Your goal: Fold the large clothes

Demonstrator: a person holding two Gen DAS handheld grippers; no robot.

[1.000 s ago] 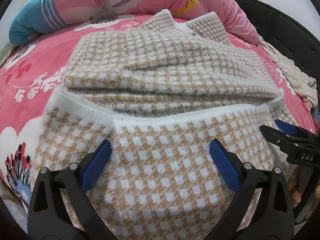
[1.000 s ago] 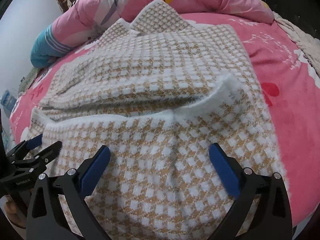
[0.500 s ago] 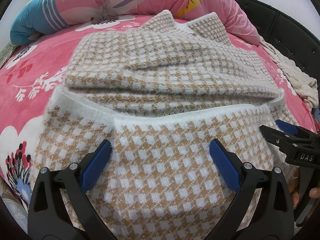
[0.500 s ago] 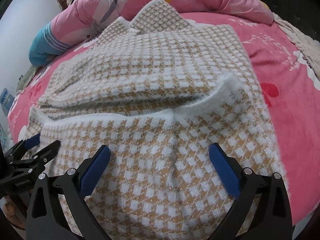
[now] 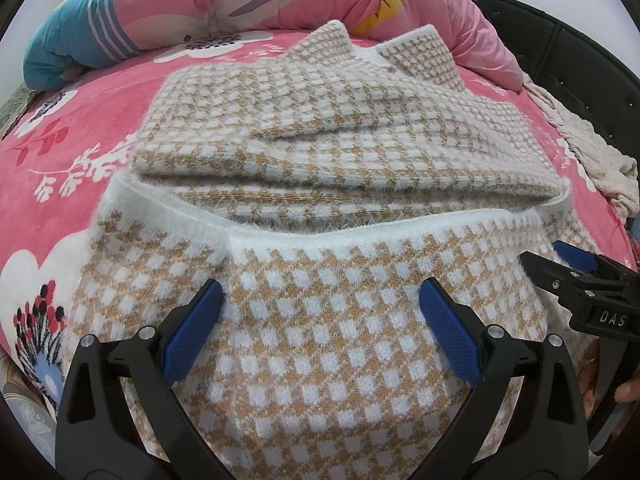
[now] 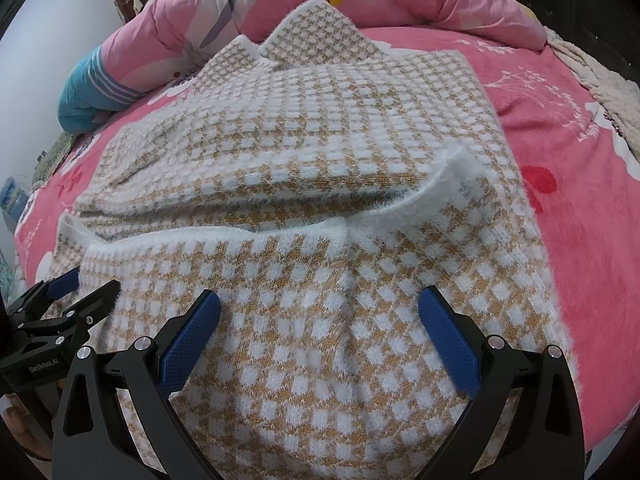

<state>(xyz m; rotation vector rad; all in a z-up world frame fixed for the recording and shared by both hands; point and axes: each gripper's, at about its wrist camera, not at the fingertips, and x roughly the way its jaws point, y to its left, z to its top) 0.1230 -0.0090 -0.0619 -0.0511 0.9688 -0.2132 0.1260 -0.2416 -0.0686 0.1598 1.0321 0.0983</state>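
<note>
A pink flowered bed [image 5: 100, 120] is covered by the tan-and-white checked sweater [image 5: 340, 152], bottom part folded up over the middle. The left gripper [image 5: 320, 312] and right gripper [image 6: 320, 316] are held low side by side over that near fold, jaws spread wide, nothing pinched.

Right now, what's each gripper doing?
Left gripper: open, over the checked sweater, holding nothing.
Right gripper: open, over the same sweater, holding nothing.

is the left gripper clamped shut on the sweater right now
No, in the left wrist view the left gripper stands wide open, its blue pads spread apart over the checked sweater.
</note>
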